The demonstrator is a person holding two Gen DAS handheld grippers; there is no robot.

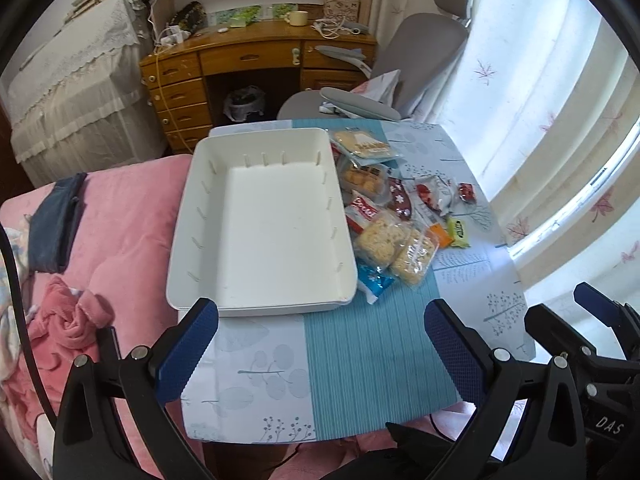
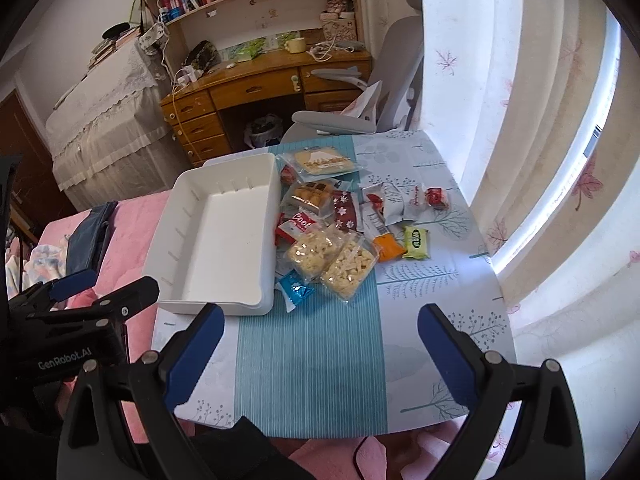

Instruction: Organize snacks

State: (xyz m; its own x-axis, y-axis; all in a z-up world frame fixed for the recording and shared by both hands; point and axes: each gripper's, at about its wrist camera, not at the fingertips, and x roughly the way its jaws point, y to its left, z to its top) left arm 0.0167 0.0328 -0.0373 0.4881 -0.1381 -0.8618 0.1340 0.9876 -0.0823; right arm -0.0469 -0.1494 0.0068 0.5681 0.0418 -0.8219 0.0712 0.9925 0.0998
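Note:
An empty white bin [image 1: 262,224] [image 2: 220,236] sits on the left of a small table. To its right lies a pile of wrapped snacks [image 1: 394,208] [image 2: 332,220]: two clear packs of puffed rice cakes [image 2: 336,258], a blue packet [image 1: 374,280] [image 2: 295,289], a green packet [image 1: 458,232] [image 2: 416,242], a yellow cracker pack [image 1: 362,142] [image 2: 322,162]. My left gripper [image 1: 320,344] hovers open over the near table edge, in front of the bin. My right gripper [image 2: 320,348] is open too, nearer than the snacks, holding nothing.
The table carries a blue and grey leaf-print cloth [image 1: 360,360] [image 2: 308,368]. A pink bed [image 1: 120,240] lies to the left with a dark cloth [image 1: 56,220] on it. A grey office chair [image 1: 400,68], wooden desk [image 1: 248,60] and curtains [image 2: 540,160] stand behind and to the right.

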